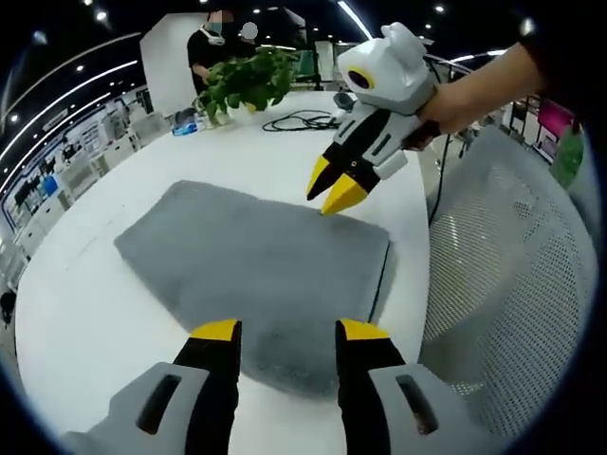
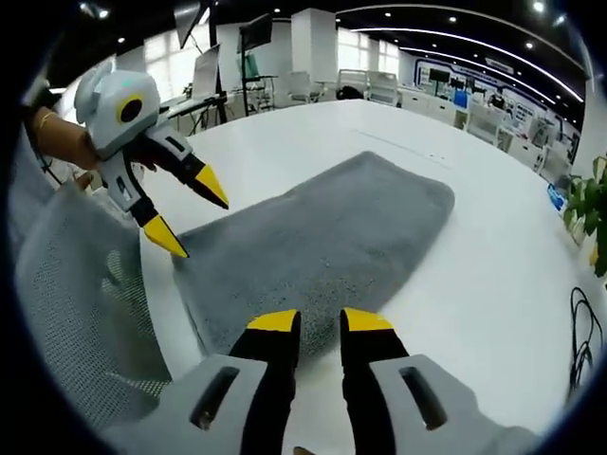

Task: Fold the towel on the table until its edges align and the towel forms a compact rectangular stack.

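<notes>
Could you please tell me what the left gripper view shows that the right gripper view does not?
Left gripper view alone: a person standing behind the potted plant, and a black cable coiled beside it. Right gripper view alone: rows of white desks and monitors beyond the table. Both share the grey towel lying flat on the white table, a mesh chair, and both tongs, left and right, open.

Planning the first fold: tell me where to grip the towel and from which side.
Grip the two near corners of the towel, coming in low from the chair-side table edge. It lies flat, its long axis running away, and the left gripper and right gripper already hover open there.
</notes>
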